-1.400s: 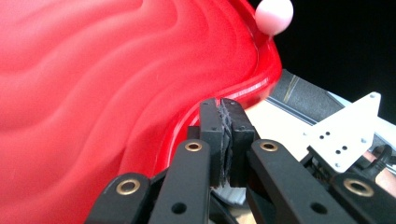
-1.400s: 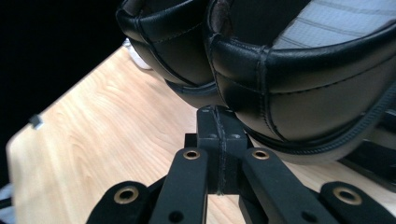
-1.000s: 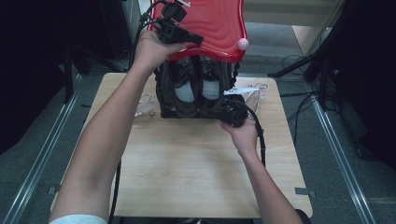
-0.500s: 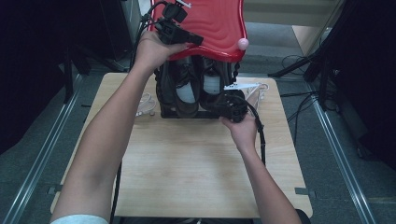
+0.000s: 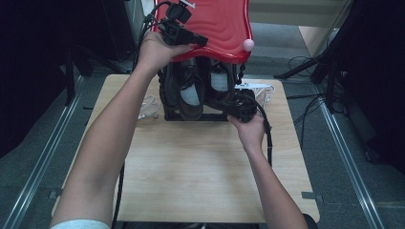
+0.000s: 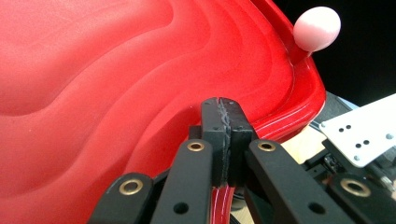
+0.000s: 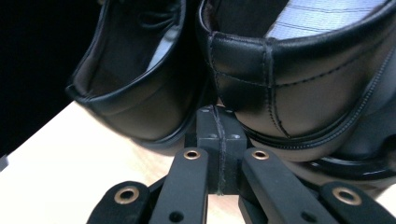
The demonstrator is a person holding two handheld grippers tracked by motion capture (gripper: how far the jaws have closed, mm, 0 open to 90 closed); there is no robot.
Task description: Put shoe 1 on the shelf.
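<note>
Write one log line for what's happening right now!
left gripper: shut on red lid rim | right gripper: shut, at black shoes | shoes: in box on table

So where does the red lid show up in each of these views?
High view: the red lid is top centre, raised above the black shoes.
Left gripper view: it spans the left and centre, its rim pinched in the left tongs.
Right gripper view: not in it.
Shared landmark: the pink knob at the lid's right corner.

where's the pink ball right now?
High view: the small pink ball sits at the right front corner of the wavy red plastic lid, above the black leather shoes.
</note>
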